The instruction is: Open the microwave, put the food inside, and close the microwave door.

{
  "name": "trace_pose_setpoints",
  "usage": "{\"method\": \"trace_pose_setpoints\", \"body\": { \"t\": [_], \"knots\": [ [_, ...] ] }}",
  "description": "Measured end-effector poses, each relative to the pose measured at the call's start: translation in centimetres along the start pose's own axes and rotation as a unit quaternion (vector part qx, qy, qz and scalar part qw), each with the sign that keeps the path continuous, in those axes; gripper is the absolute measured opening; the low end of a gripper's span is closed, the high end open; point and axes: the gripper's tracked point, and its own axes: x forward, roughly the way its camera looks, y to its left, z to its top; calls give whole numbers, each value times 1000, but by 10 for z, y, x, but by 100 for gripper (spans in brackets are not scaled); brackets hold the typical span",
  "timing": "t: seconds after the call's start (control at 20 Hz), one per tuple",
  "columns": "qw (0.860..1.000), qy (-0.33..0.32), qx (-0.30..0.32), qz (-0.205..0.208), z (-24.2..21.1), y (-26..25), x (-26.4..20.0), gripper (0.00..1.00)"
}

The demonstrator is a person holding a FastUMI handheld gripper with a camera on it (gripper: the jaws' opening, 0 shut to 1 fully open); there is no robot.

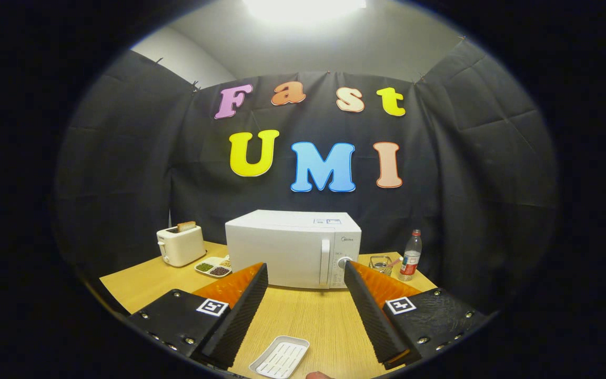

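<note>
Two fingers of the gripper (pixel 305 300) are held spread wide with nothing between them but bare desk (pixel 313 316). A white slotted tray (pixel 280 357) lies low in the frame, between the fingers — whether food sits on it cannot be told. Beyond the fingertips, at frame centre, the microwave (pixel 292 247) stands with its door shut, handle (pixel 324 262) right of centre. A glancing grip on that slim handle could slip, or the light oven could be dragged forward — the door's latch resisting the pull.
</note>
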Motion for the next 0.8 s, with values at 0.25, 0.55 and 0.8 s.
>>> {"method": "trace_pose_setpoints", "body": {
  "t": [0.25,0.55,0.8],
  "knots": [
    [1000,-5,5,-7,8,-7,1,93],
    [1000,-4,11,5,9,1,9,93],
    [1000,-4,5,8,9,2,10,93]
  ]
}}
